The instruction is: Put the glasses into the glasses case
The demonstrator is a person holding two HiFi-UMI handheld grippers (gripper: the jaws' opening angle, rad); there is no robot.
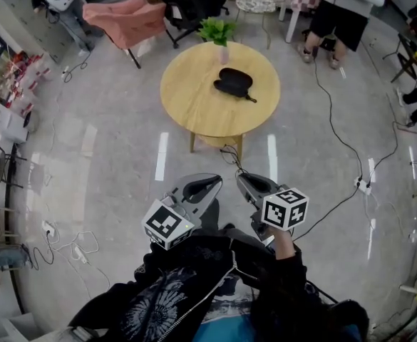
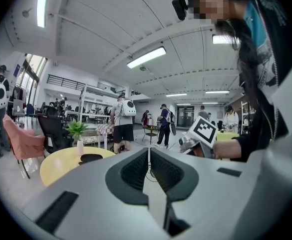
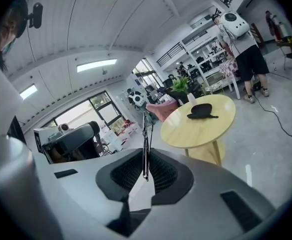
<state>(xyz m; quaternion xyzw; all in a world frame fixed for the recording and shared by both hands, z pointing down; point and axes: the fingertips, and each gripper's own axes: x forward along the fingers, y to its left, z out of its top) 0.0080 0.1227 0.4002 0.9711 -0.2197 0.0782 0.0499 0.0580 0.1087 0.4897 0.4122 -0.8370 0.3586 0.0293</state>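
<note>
A black glasses case (image 1: pixel 234 79) lies on the round wooden table (image 1: pixel 194 98). Dark glasses rest against it, with one temple (image 1: pixel 249 97) sticking out to the right. Both grippers hang near my body, well short of the table. My left gripper (image 1: pixel 215 184) has its jaws together with nothing in them. My right gripper (image 1: pixel 242 180) is also shut. The right gripper view shows the case (image 3: pixel 204 109) far ahead of the right gripper (image 3: pixel 145 154). A thin dark strand shows in its jaw seam, and I cannot tell what it is. The left gripper view has the case (image 2: pixel 91 158) far off, to the left of the left gripper (image 2: pixel 148 151).
A potted plant (image 1: pixel 219 33) stands at the table's far edge. A pink chair (image 1: pixel 126 16) is at the back left, and a person (image 1: pixel 336 13) stands behind the table. Cables (image 1: pixel 336 134) and a power strip (image 1: pixel 363 185) lie on the floor to the right.
</note>
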